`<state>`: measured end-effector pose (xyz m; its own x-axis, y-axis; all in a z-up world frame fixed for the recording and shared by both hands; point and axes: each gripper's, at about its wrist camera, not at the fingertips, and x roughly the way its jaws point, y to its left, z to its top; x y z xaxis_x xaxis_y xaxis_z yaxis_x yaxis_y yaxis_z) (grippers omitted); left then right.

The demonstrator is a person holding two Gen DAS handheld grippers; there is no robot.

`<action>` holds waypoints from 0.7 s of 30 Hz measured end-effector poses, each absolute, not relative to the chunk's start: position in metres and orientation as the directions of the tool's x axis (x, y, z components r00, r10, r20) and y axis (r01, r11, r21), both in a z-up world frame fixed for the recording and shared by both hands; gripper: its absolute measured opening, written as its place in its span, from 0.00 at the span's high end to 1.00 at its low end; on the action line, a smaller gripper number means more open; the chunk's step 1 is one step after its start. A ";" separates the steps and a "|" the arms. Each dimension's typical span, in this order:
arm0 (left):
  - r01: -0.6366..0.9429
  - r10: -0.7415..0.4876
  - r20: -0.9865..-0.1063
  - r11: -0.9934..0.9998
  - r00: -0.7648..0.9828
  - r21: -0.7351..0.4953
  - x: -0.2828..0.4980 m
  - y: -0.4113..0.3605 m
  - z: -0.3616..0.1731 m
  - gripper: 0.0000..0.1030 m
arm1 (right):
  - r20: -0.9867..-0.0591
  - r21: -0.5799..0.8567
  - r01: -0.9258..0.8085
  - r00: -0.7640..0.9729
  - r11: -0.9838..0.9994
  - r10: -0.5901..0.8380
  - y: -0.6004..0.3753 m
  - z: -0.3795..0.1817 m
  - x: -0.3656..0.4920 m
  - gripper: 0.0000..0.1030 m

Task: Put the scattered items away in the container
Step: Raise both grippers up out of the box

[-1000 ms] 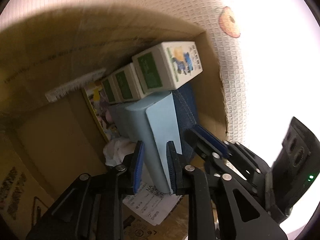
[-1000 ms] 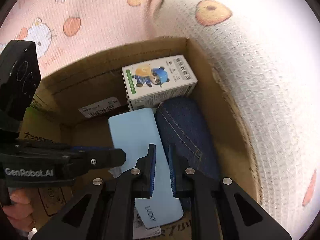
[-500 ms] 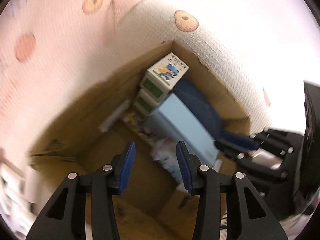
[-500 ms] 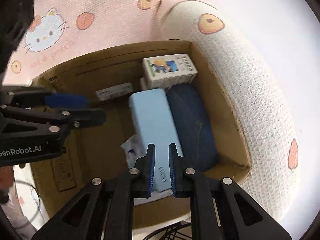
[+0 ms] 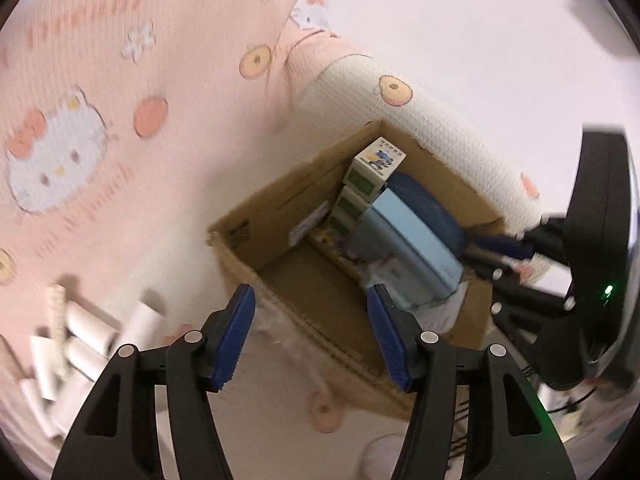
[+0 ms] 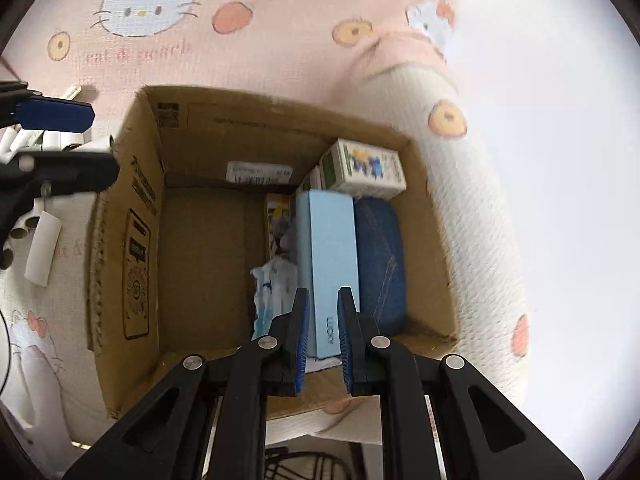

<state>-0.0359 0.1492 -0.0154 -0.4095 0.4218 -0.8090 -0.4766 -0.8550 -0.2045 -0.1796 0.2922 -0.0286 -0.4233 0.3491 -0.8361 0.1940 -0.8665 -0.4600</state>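
Cardboard box (image 6: pixel 132 264) contents partly hidden, white tubes (image 5: pixel 76 344) blurred, cropped.

A pink cartoon-cat blanket (image 6: pixel 280 52) covers the bed. On it sits an open cardboard box (image 6: pixel 132 240), and white paper tubes (image 5: pixel 76 344) lie scattered just beside the box's left wall.

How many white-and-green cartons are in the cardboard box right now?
3 visible, all in the cardboard box far right corner: one carton on top, showing a cartoon print, and two stacked beneath it beside the light blue case. More may be hidden underneath.
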 end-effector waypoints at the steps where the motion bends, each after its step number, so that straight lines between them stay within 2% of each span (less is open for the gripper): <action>1: -0.484 0.409 -0.808 -0.856 -0.423 -0.180 -0.029 0.151 -0.010 0.39 | -0.834 -0.462 0.203 -0.429 -0.863 0.346 0.288 -0.027 -0.178 0.90; 5: -0.450 0.343 -0.797 -0.887 -0.497 -0.101 -0.011 0.149 -0.008 0.39 | -0.856 -0.435 0.245 -0.412 -0.866 0.313 0.274 -0.029 -0.171 0.90; 9: -0.378 0.281 -0.800 -0.923 -0.531 -0.074 -0.002 0.143 -0.004 0.38 | -0.897 -0.324 0.176 -0.368 -0.929 0.243 0.281 -0.031 -0.164 0.89; 11: -0.388 0.263 -0.810 -0.920 -0.524 -0.048 0.005 0.145 -0.003 0.33 | -0.919 -0.283 0.164 -0.329 -0.945 0.218 0.284 -0.033 -0.160 0.89; 14: -0.408 0.223 -0.810 -0.913 -0.543 0.023 0.014 0.158 0.001 0.31 | -0.907 -0.313 0.172 -0.346 -0.934 0.240 0.279 -0.030 -0.153 0.89; 15: -0.412 0.215 -0.805 -0.910 -0.553 0.040 0.018 0.160 0.003 0.31 | -0.901 -0.321 0.173 -0.359 -0.931 0.244 0.277 -0.028 -0.151 0.85; 17: -0.423 0.210 -0.795 -0.904 -0.569 0.065 0.023 0.161 0.004 0.30 | -0.899 -0.298 0.172 -0.380 -0.939 0.216 0.276 -0.025 -0.151 0.68; 18: -0.426 0.199 -0.792 -0.901 -0.577 0.084 0.024 0.164 0.003 0.30 | -0.898 -0.292 0.169 -0.387 -0.941 0.209 0.276 -0.024 -0.152 0.52; 19: -0.422 0.182 -0.793 -0.901 -0.582 0.102 0.024 0.167 0.002 0.29 | -0.894 -0.293 0.166 -0.397 -0.942 0.208 0.275 -0.023 -0.152 0.44; 21: -0.416 0.175 -0.793 -0.903 -0.583 0.107 0.024 0.169 0.001 0.30 | -0.882 -0.308 0.172 -0.421 -0.936 0.213 0.272 -0.021 -0.151 0.44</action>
<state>0.0240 0.1692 0.0008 -0.5835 0.1754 -0.7929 -0.4163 -0.9030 0.1065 -0.1505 0.2723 -0.0211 -0.4205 0.2132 -0.8819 0.1718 -0.9357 -0.3082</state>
